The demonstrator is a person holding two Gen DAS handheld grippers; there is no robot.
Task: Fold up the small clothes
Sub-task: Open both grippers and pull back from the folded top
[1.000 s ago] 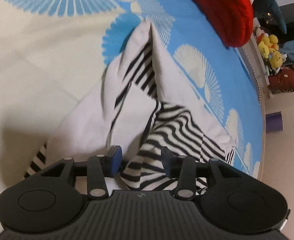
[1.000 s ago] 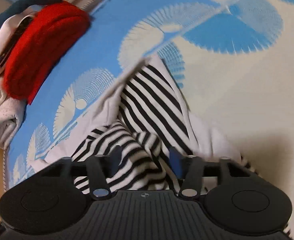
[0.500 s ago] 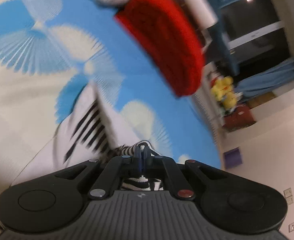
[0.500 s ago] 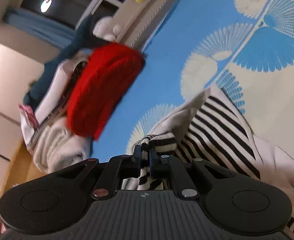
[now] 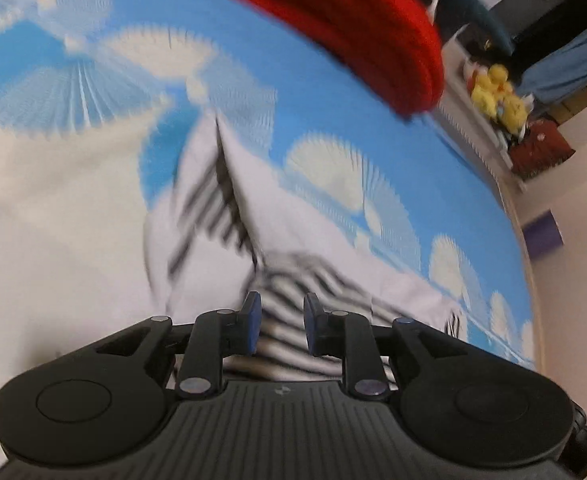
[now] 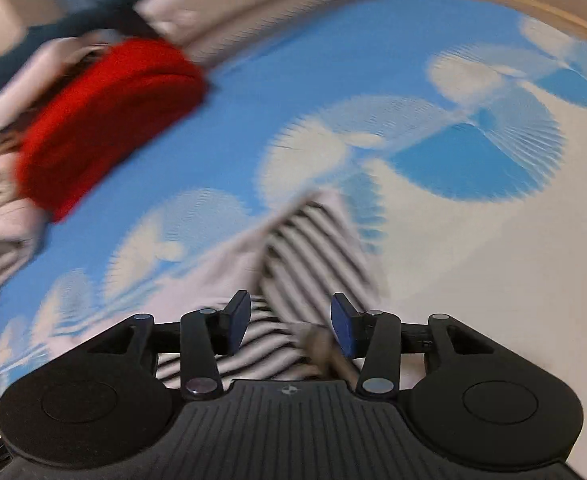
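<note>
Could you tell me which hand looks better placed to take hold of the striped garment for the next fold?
Probably the left. Both tongs, left and right, are opening over the striped garment, pressing nothing, but striped cloth fills the left gap.

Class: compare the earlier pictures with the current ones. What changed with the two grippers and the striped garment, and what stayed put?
Both grippers, left and right, had pinched the striped garment; now their jaws are opening, releasing it, with cloth lying between the fingers. The red knit and bedspread stayed put.
</note>
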